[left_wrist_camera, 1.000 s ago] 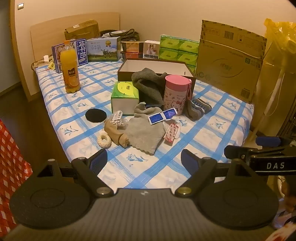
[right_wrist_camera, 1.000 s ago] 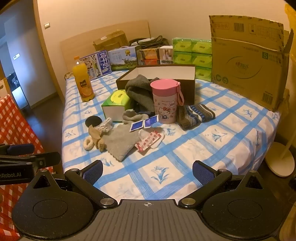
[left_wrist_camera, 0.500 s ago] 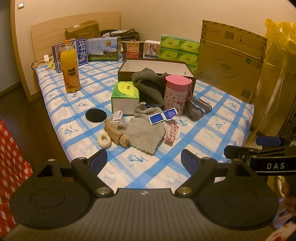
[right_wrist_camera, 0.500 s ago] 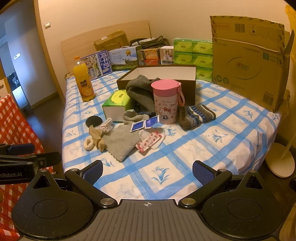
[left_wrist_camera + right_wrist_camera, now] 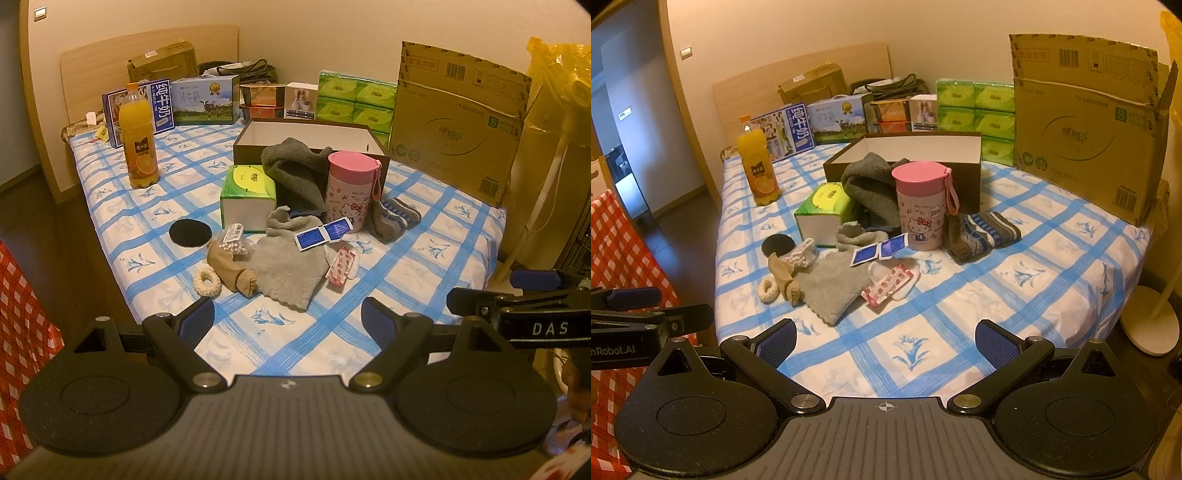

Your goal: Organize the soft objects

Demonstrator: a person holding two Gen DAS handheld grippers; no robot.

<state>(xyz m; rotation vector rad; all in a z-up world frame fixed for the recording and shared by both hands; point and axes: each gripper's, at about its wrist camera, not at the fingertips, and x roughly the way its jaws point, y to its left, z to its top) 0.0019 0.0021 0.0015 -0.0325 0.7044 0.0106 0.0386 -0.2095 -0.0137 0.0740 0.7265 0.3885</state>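
Observation:
Soft things lie on a blue-checked bed (image 5: 424,258) (image 5: 1034,258). A light grey cloth (image 5: 288,266) (image 5: 831,284) lies nearest, with a tan stocking (image 5: 232,271) (image 5: 785,277) and a cream scrunchie (image 5: 207,281) (image 5: 769,290) at its left. A dark grey towel (image 5: 295,173) (image 5: 871,184) hangs over the edge of a brown open box (image 5: 310,138) (image 5: 916,147). Striped socks (image 5: 395,219) (image 5: 982,232) lie right of a pink-lidded cup (image 5: 349,192) (image 5: 921,206). My left gripper (image 5: 286,321) and right gripper (image 5: 884,341) stand open over the bed's near edge, holding nothing.
A green tissue box (image 5: 248,197), an orange juice bottle (image 5: 138,144), a black round pad (image 5: 190,232), cotton swabs (image 5: 234,243), blue packets (image 5: 323,234) and a strawberry-print pack (image 5: 341,267) share the bed. Milk cartons, tissue packs and a large cardboard box (image 5: 458,122) line the far side. Red checked cloth (image 5: 617,236) hangs left.
Both views have shifted very slightly; the objects on the bed lie as before and both grippers stay open.

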